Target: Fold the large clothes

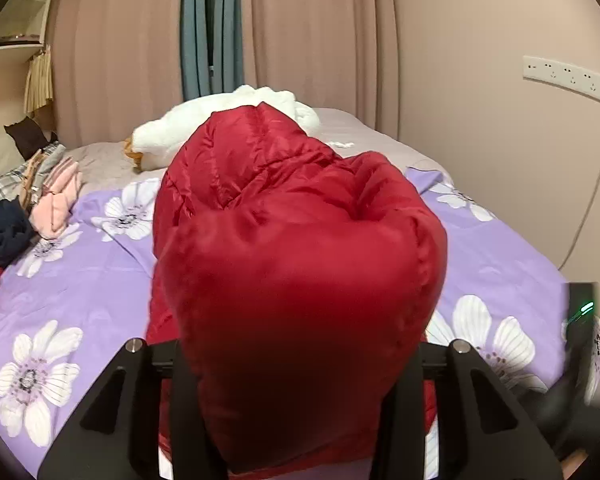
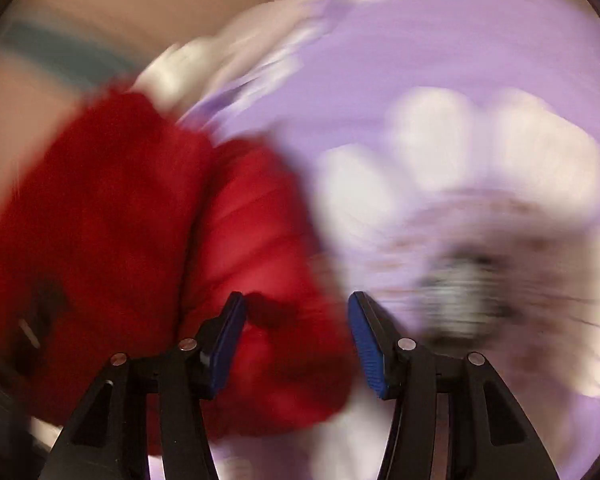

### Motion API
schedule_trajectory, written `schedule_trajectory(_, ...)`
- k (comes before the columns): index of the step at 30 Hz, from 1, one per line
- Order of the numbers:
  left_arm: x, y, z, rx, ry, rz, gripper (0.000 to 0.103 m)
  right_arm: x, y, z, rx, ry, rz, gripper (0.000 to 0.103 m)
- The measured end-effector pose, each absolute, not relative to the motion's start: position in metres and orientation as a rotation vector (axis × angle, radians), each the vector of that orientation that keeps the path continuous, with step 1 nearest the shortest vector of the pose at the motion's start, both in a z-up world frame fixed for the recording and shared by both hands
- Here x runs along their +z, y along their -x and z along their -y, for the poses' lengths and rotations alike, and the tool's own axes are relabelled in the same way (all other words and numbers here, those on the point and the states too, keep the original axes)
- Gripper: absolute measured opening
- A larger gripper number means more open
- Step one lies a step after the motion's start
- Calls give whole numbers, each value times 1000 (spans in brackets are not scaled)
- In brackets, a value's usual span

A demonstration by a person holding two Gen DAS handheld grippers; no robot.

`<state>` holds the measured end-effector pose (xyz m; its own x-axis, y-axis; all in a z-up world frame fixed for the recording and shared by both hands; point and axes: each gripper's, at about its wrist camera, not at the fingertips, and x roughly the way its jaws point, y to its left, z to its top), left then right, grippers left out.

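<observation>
Jacket point(image 1: 300, 264), red, bunched over bed point(image 1: 100, 264), clamped in left gripper point(image 1: 300, 380), right gripper point(image 2: 296, 336) apart, nothing pinched: mid-fold carry, I judge; next, lay the held part flat and square.
</observation>
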<state>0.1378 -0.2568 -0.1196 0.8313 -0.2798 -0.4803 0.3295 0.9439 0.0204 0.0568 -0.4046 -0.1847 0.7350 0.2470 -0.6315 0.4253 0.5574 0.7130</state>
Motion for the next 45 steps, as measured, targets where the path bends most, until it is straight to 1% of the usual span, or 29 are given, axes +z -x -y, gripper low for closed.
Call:
schedule_trajectory(4,-131,-132,267,-406,-80,-529,44,-197,9,484,-328,-1242,-547,53)
schedule_trajectory(7,-144,-122,290,-465,-154,-534,45,-210,32,507,-357,-1354,-479,53)
schedule_trajectory(9,-155,-116,304,-493,-185,-543,45,-211,34,508,-320,-1369,-474,53)
schedule_trajectory(13,-178,-118,325,-614,-246,-633,47,-191,21,494,-316,-1210,-524,53)
schedule_trajectory(16,-190,-119,325,-603,-268,-604,51,-185,12,486,-254,-1176,-527,53)
schedule_trajectory(18,-190,-125,319,-572,-239,-603,51,-187,8,482,-252,-1168,-545,53)
schedule_trajectory(21,-185,-138,313,-585,-177,-657,51,-193,0,484,-258,-1166,-582,53)
schedule_trajectory(27,-174,-150,301,-582,-148,-696,53,-191,1,482,-272,-1170,-557,53)
schedule_trajectory(28,-172,-141,305,-578,-156,-689,58,-193,3,481,-285,-1170,-563,53)
schedule_trajectory(29,-169,-140,304,-589,-163,-691,68,-193,2,481,-295,-1172,-568,53)
schedule_trajectory(31,-165,-120,323,-627,-157,-718,79,-196,3,481,-308,-1177,-573,53)
schedule_trajectory(34,-157,-128,317,-663,-59,-778,80,-192,3,479,-316,-1157,-572,53)
schedule_trajectory(38,-136,-133,297,-663,14,-808,80,-177,7,470,-350,-1025,-559,53)
schedule_trajectory(41,-102,-116,275,-769,66,-780,80,-176,0,463,-395,-914,-617,54)
schedule_trajectory(44,-71,-96,248,-837,96,-774,80,-181,1,461,-425,-895,-649,54)
schedule_trajectory(45,-57,-89,223,-846,134,-734,80,-180,3,461,-422,-897,-643,54)
